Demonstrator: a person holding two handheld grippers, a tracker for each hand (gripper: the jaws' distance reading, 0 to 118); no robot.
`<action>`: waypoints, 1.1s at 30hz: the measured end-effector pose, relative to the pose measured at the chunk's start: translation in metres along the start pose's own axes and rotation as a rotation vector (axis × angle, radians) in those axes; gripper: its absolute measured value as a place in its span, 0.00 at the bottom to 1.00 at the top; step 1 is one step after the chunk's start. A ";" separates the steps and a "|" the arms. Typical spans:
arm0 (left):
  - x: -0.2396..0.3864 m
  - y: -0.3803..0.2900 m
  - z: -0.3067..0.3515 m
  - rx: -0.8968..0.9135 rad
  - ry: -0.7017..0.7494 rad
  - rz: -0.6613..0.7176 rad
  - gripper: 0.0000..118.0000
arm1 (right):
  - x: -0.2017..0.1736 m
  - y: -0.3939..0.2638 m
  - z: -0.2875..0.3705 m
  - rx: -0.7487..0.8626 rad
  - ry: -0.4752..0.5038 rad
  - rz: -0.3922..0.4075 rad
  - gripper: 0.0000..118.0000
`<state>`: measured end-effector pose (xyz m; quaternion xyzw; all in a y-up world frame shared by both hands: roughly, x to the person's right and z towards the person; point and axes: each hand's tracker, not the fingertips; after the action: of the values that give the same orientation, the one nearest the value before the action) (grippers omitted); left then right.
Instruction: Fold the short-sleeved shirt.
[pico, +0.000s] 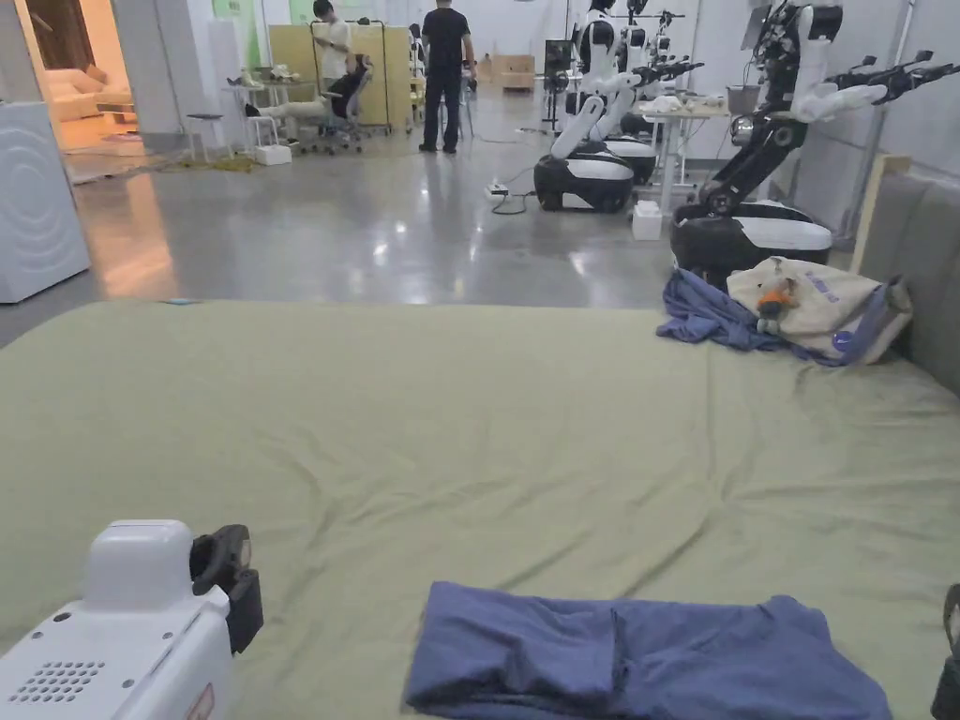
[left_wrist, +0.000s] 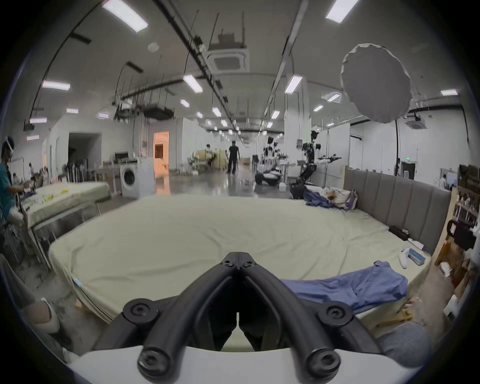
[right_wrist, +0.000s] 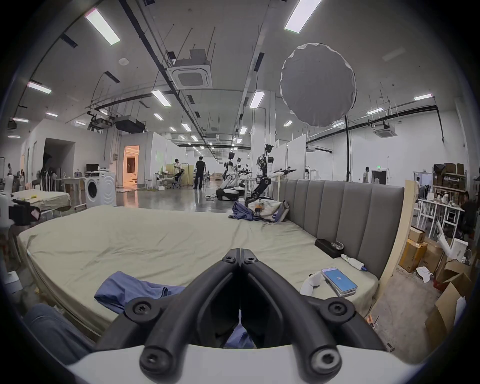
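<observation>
Green bed sheet (pico: 469, 422) carries the blue shirt (pico: 647, 656) bunched at your near edge, within easy reach; your left claw (left_wrist: 238, 262) and right claw (right_wrist: 240, 251) hang closed and empty, so I judge folding is either unstarted or just finished

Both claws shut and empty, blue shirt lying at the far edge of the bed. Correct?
Not quite. The shirt lies at the near edge of the bed, as the head view shows. Left claw and right claw are shut and empty.
</observation>
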<state>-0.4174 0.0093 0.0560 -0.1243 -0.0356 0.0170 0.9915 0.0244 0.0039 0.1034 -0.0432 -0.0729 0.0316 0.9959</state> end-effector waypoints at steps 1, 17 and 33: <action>-0.003 -0.001 -0.007 -0.017 -0.051 0.027 0.00 | -0.001 0.000 -0.001 -0.005 0.006 -0.006 0.01; -0.021 -0.109 -0.297 -0.842 -0.810 0.737 0.93 | 0.010 -0.023 -0.049 -0.116 0.023 0.036 0.01; -0.190 -0.014 -0.235 -0.810 -0.380 0.504 0.08 | -0.002 -0.028 -0.061 -0.135 0.059 0.002 0.01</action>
<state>-0.5886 -0.0698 -0.1807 -0.4978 -0.1880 0.2624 0.8050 0.0331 -0.0291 0.0461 -0.1112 -0.0455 0.0261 0.9924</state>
